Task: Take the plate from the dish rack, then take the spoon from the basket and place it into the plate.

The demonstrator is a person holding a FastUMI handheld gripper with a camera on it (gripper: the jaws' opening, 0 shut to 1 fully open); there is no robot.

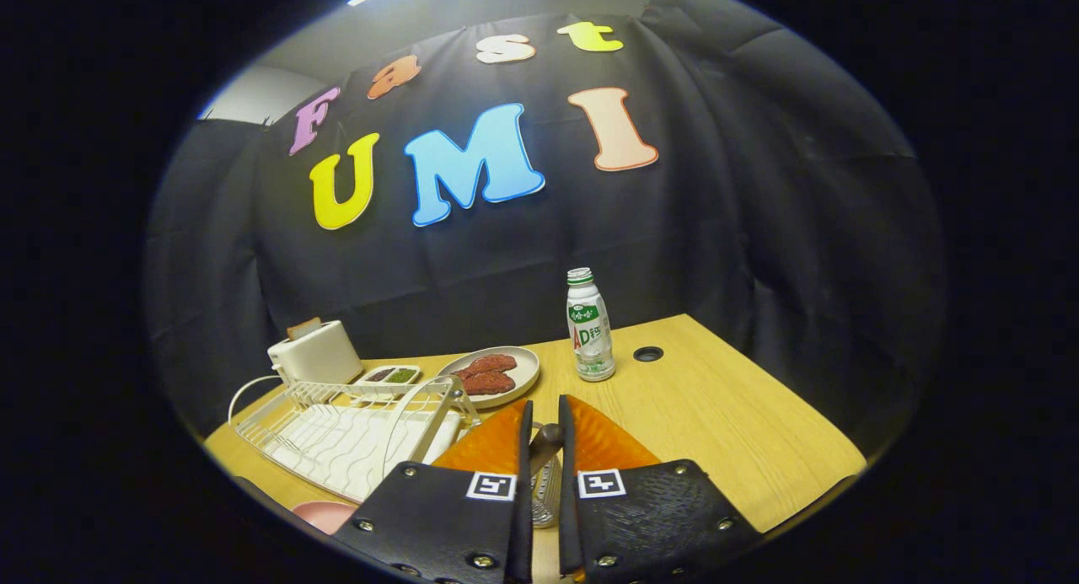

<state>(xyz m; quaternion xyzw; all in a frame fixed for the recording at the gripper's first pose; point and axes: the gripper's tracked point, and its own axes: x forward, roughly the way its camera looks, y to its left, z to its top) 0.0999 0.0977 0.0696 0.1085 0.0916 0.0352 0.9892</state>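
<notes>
**Spoon clamped between the jaws above the surface**

The gripper (544, 428) has its jaws drawn nearly together, and a dark spoon (544, 442) handle stands up in the narrow gap between them, pressed on both sides. Below the handle end, a ribbed metal part shows in the same gap; whether it belongs to the spoon or to a basket cannot be told.

Just beside the fingers, on their left, sits the white wire dish rack (354, 436) on its ridged tray. A curved pink rim, which may be the plate (324, 514), peeks out at the near corner of the rack, close to the left finger.

Beyond the rack stand a white toaster (314, 353) with a slice in its slot and a small two-part dish (389, 375) of dark and green bits. Next to that lies a pale plate of meat (493, 373). A white bottle (589, 325) with a green cap stands upright beyond the fingertips, near a round hole (647, 354) in the wooden surface (742, 432).
</notes>
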